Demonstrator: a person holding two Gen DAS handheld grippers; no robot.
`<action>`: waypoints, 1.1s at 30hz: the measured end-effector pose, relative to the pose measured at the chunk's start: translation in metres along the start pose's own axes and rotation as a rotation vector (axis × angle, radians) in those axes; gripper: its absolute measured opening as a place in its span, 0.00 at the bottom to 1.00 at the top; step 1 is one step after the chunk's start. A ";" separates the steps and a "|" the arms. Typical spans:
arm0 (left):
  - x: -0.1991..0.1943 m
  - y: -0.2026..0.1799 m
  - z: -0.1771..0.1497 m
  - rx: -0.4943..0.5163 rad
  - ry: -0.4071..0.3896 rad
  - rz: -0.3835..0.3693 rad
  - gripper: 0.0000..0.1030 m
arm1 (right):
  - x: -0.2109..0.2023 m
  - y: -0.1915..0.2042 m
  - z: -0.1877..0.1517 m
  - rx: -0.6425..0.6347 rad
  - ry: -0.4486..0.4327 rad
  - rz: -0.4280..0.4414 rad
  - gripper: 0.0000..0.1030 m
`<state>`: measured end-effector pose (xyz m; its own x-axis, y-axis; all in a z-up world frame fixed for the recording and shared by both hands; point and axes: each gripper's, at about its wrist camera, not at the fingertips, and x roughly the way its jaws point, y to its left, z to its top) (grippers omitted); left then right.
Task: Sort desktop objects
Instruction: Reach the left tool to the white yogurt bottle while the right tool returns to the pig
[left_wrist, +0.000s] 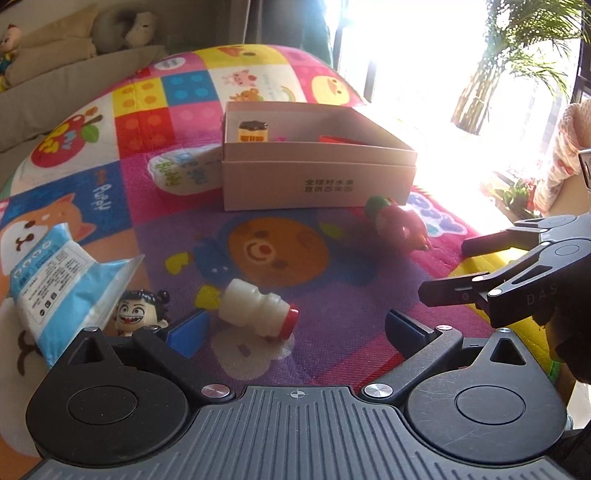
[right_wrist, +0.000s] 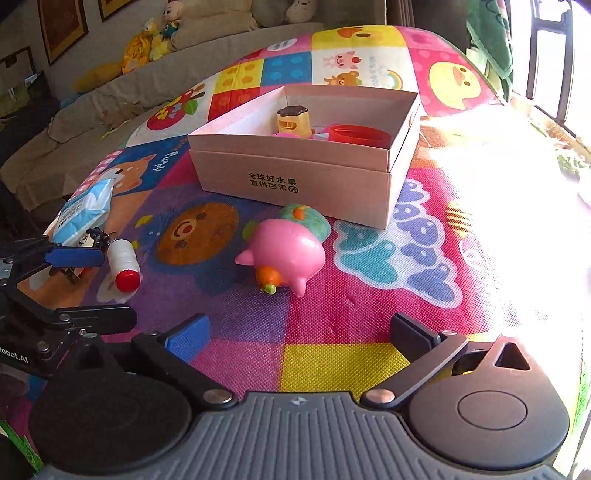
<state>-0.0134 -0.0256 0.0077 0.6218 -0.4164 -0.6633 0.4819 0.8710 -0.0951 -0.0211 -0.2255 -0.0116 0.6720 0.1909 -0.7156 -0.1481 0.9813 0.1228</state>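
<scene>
A white bottle with a red cap (left_wrist: 258, 313) lies on its side on the colourful mat, just ahead of my open left gripper (left_wrist: 295, 330); it also shows in the right wrist view (right_wrist: 123, 263). A pink pig toy (right_wrist: 284, 254) lies in front of the beige open box (right_wrist: 295, 173), ahead of my open, empty right gripper (right_wrist: 299, 332). The pig (left_wrist: 399, 225) and the box (left_wrist: 317, 177) also show in the left wrist view. The box holds a yellow toy with a brown top (right_wrist: 291, 120) and a red round piece (right_wrist: 360, 136).
A blue-and-white packet (left_wrist: 55, 284) and a small black-haired figurine (left_wrist: 138, 314) lie at the mat's left. My right gripper (left_wrist: 465, 269) shows at the right of the left wrist view, the left gripper (right_wrist: 88, 286) at the left of the right one. A sofa with plush toys (right_wrist: 155, 40) stands behind.
</scene>
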 end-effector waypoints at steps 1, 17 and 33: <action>0.002 -0.001 0.000 -0.001 0.004 -0.011 1.00 | 0.000 0.000 -0.001 0.004 -0.005 0.000 1.00; -0.008 0.003 -0.002 0.027 -0.012 0.050 1.00 | 0.004 0.017 -0.002 -0.075 -0.053 -0.061 1.00; 0.000 -0.005 -0.012 0.018 0.038 0.099 1.00 | 0.002 -0.010 0.008 -0.033 -0.089 -0.294 1.00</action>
<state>-0.0232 -0.0264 -0.0007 0.6434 -0.3182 -0.6963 0.4306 0.9024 -0.0145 -0.0121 -0.2349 -0.0090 0.7501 -0.0984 -0.6539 0.0396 0.9938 -0.1041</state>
